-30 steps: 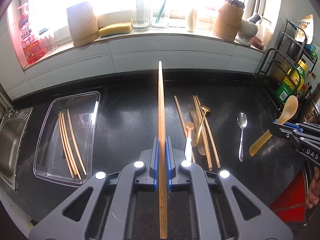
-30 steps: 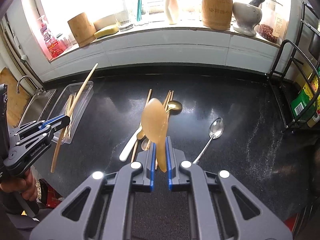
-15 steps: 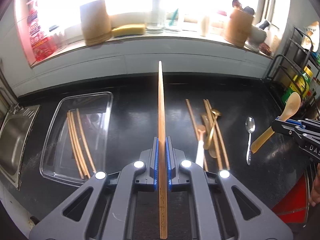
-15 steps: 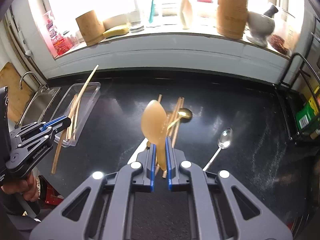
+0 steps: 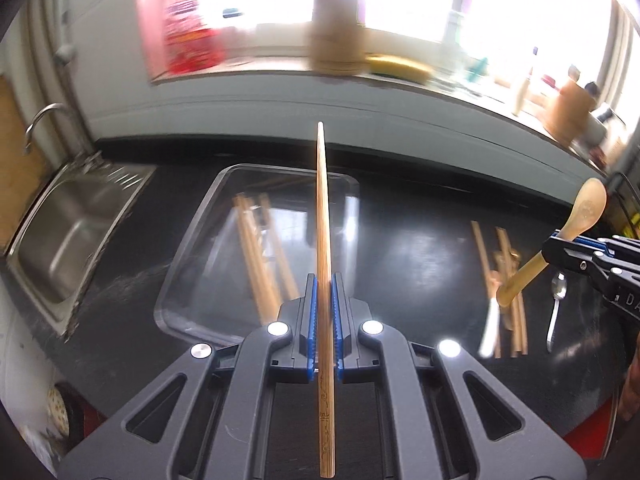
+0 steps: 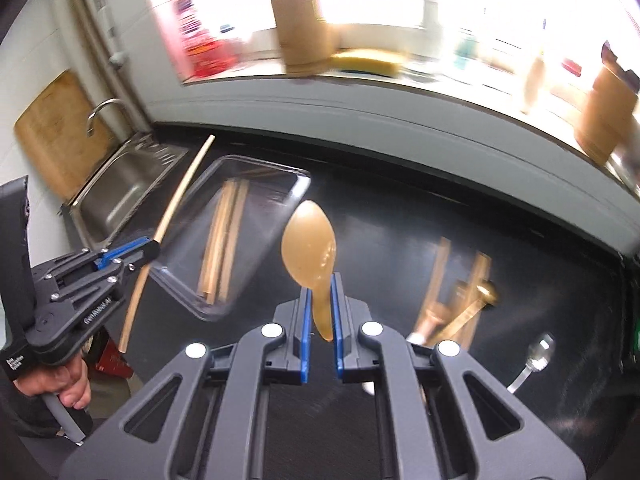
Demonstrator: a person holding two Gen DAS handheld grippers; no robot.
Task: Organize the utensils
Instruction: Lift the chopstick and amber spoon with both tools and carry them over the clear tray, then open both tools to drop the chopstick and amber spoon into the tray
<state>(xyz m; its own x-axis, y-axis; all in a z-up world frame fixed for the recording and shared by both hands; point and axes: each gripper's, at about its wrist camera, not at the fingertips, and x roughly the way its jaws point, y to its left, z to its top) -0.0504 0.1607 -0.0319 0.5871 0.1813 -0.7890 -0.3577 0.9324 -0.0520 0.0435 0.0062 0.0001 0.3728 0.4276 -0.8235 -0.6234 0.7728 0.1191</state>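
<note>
Over the clear plastic tray, my left tool pinches a slim bamboo chopstick; my right tool grips a smooth wooden spoon.

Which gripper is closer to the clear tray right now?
Left. The left gripper, shut on a chopstick, sits at the clear tray's near edge; the right gripper, holding the wooden spoon, is off to its right.

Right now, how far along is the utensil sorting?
Done: several chopsticks already lie in the clear tray. In hand: the left tool grips one chopstick over the tray; the right tool grips a wooden spoon. Left: a pile of chopsticks and spoons and a metal spoon on the counter.
</note>
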